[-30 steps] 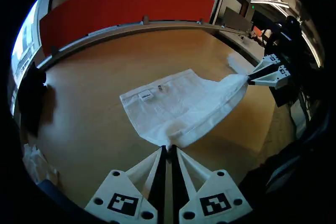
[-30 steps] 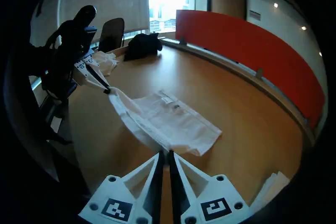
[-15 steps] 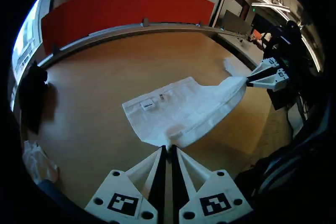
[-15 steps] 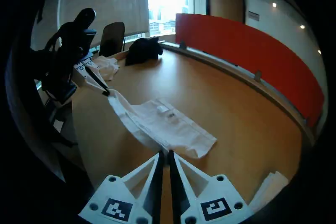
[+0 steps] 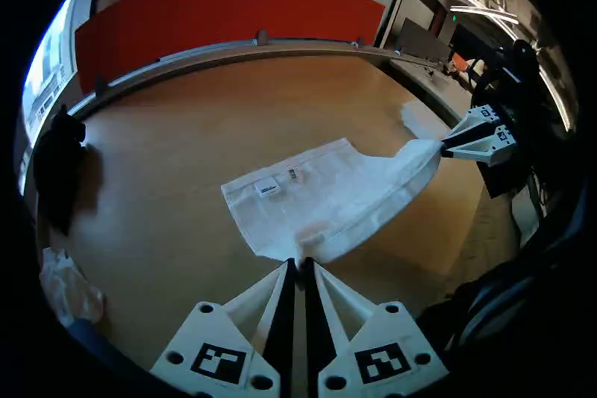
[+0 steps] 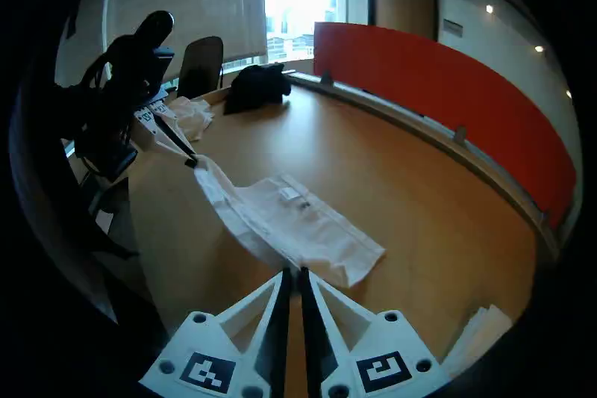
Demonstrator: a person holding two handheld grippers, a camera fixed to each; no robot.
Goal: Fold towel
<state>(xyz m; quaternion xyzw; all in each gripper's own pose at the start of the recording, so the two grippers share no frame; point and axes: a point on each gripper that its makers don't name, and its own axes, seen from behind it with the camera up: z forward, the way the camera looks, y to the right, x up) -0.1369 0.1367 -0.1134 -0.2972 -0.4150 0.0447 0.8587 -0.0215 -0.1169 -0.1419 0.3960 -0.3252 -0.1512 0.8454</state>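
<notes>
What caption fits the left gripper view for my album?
The left hand-held gripper and right hand-held gripper each pinch a corner of the towel, one edge raised off the table.

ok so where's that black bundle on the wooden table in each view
Left gripper view: the black bundle sits at the far left edge, on the wooden table.
Right gripper view: the black bundle lies top centre, near the chair.
Shared landmark: the long red partition panel along the table's edge.
</notes>
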